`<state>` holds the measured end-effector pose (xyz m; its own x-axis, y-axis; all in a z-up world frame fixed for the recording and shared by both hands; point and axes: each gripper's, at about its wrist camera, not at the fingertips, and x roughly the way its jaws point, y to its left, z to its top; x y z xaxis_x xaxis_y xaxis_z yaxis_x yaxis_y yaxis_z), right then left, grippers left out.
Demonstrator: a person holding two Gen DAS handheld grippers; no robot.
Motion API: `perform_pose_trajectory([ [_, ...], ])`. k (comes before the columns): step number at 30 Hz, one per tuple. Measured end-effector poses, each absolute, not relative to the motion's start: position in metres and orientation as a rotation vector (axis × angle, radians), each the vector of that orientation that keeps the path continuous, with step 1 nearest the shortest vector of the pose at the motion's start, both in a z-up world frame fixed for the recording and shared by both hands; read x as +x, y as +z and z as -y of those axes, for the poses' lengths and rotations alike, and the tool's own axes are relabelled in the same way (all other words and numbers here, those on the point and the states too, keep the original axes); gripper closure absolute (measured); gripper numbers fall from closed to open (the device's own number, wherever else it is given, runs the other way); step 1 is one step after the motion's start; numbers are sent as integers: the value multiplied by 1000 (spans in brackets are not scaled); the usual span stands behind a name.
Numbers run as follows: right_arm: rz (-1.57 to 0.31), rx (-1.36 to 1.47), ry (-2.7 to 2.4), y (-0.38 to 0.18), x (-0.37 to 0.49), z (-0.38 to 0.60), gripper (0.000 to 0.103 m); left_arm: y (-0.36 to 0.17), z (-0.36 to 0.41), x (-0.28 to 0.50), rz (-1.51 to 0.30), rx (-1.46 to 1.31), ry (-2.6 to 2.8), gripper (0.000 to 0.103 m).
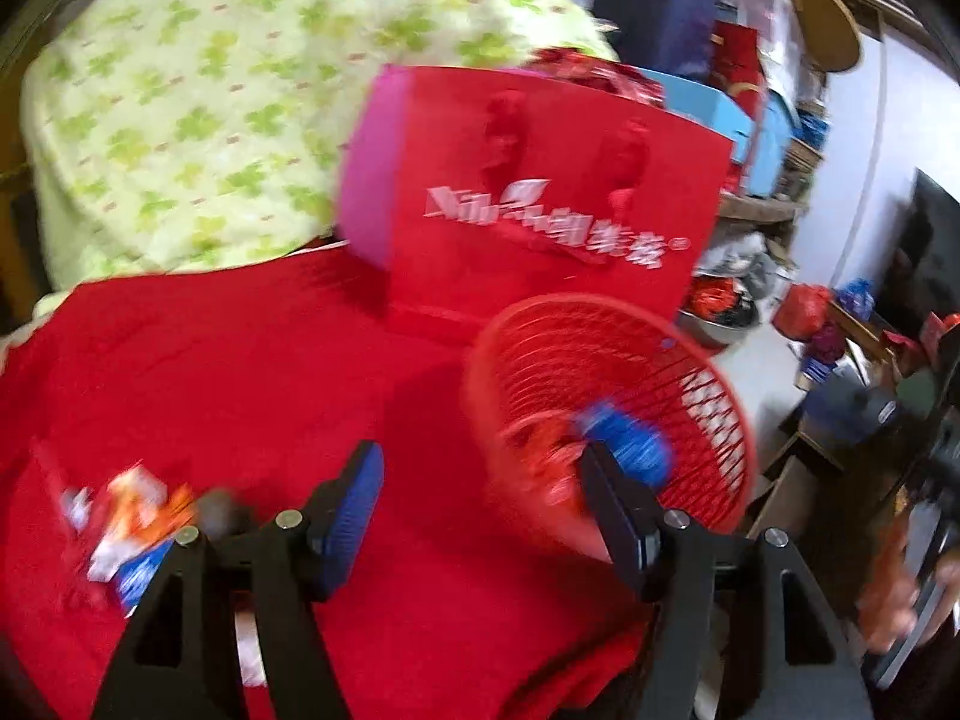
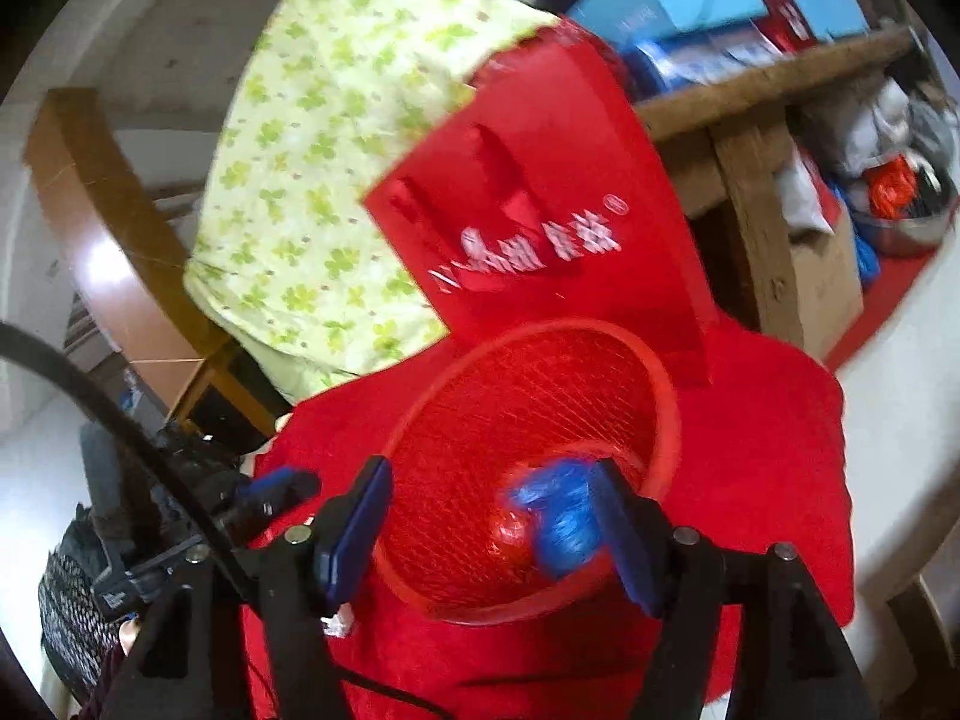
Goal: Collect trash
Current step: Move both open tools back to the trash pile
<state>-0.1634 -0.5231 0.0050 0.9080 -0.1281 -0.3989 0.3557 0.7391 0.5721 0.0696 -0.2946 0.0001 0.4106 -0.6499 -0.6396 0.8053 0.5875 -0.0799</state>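
1. Trash here is light wrapper litter: a blue crumpled wrapper (image 2: 561, 519) and a red crumpled piece (image 2: 510, 534) already lie in the red mesh basket (image 2: 660, 396), which stands on the red cloth (image 1: 240, 360).
2. More of it, a cluster of orange, white and blue wrappers (image 1: 129, 525), lies loose on the cloth, just left of our left gripper (image 1: 480, 495) and apart from the basket.
3. We judge these wrappers thin, soft and crinkly, nearly weightless, likely slick; they will crush, not break, and may slide or flutter from a weak pinch.
4. We would take a wrapper at a bunched fold or raised edge, pressing down lightly into the cloth so the pads catch film, not fabric.
5. Our left gripper is spread with nothing between its pads, aimed at the cloth beside the basket.
6. Our right gripper (image 2: 492, 510) is likewise spread and empty, poised over the basket mouth, with the blue wrapper below it.
7. A red paper bag (image 1: 540, 204) stands behind the basket.
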Motion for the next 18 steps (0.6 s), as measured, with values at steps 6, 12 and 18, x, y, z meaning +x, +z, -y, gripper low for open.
perform_pose_trajectory([
  [6,-270,560,-128,33,-152,466,31,-19,166,93,-713,222,-625,34],
  [12,-296,471,40,38,-123,398,31,-26,57,106,-707,167,-342,34],
  [18,-461,448,141,14,-71,351,31,-43,10,116,-707,80,-273,33],
])
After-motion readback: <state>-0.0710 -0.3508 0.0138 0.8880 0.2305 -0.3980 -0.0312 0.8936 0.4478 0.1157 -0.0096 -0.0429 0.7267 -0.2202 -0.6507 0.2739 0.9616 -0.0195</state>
